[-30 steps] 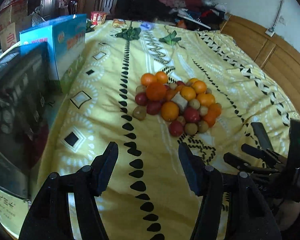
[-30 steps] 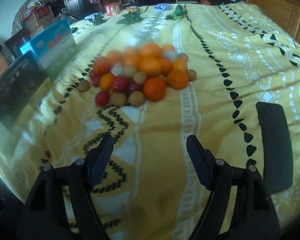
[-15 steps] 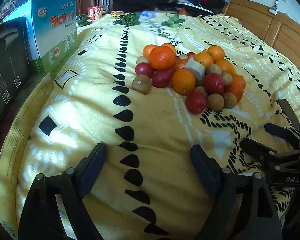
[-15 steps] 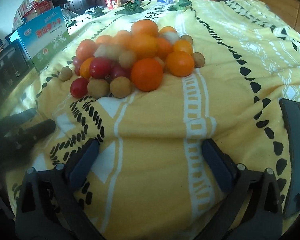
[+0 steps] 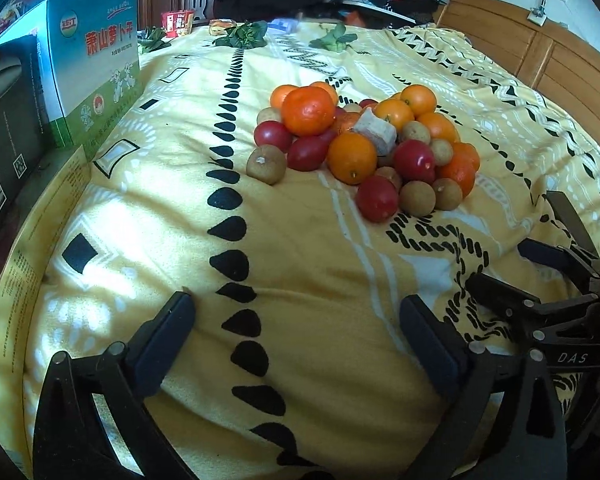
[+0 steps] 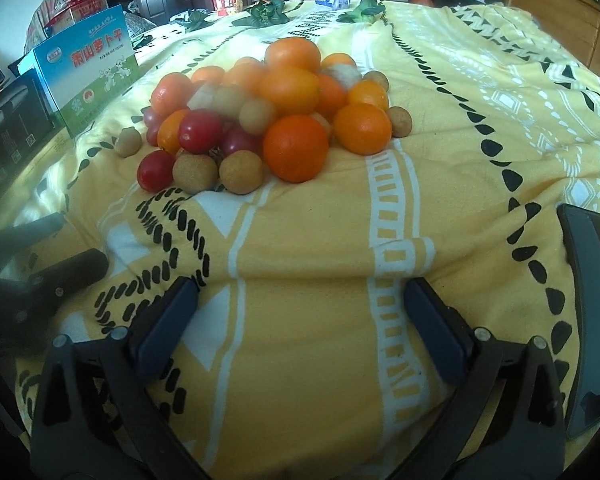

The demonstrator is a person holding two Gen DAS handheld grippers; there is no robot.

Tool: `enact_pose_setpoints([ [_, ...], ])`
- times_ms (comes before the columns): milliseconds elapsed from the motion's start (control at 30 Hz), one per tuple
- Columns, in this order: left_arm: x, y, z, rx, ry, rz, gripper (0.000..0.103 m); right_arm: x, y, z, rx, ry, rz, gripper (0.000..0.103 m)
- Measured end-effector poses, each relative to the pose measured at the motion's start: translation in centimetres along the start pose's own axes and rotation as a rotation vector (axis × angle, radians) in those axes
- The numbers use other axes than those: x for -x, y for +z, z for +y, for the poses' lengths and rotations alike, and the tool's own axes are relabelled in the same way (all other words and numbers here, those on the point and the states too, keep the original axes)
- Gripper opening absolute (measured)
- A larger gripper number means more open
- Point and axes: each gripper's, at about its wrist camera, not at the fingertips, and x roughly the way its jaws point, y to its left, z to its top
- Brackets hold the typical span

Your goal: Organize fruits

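Facing a mixed fruit pile on the yellow blanket, we had both tools empty.

The left gripper was opening its jaws and the right gripper stood with fingers wide apart; nothing lay between either pair, and the heap sat well ahead of both, in the middle of the soft bed cover. The big oranges looked to us firm and a little heavy, with smooth peel, so we judged a hold across the widest part was best. The red tomatoes seemed thin-skinned and easy to bruise, needing a gentle squeeze at the sides. The small brown longans appeared light, hard-shelled and ready to roll on the cloth; we would take the loose ones at the edge first. A pale cut chunk rested on top of the pile.
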Motion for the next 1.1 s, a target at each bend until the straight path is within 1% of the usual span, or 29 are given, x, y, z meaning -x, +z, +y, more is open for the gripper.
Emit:
enact_pose_setpoints([
  [167, 0.1, -0.1, 0.0, -0.002, 0.017, 0.001, 0.103, -0.2, 0.2, 0.1, 0.006, -0.004, 0.005, 0.103],
  [333, 0.6, -0.4, 0.8, 0.064, 0.070, -0.034, 0.103, -0.3, 0.2, 0.1, 0.005, -0.003, 0.005, 0.103],
  [467, 0.5, -0.4, 1.0, 0.071, 0.068, -0.030, 0.102, -0.3, 0.2, 0.0, 0.005, -0.002, 0.005, 0.103],
  [833, 0.2, -0.3, 0.7, 0.049, 0.093, -0.009, 0.103, -0.3, 0.2, 0.1, 0.005, -0.003, 0.005, 0.103],
  [1100, 0.0, -0.2, 0.8, 0.049, 0.085, -0.001, 0.103, -0.3, 0.2, 0.1, 0.005, -0.003, 0.005, 0.103],
])
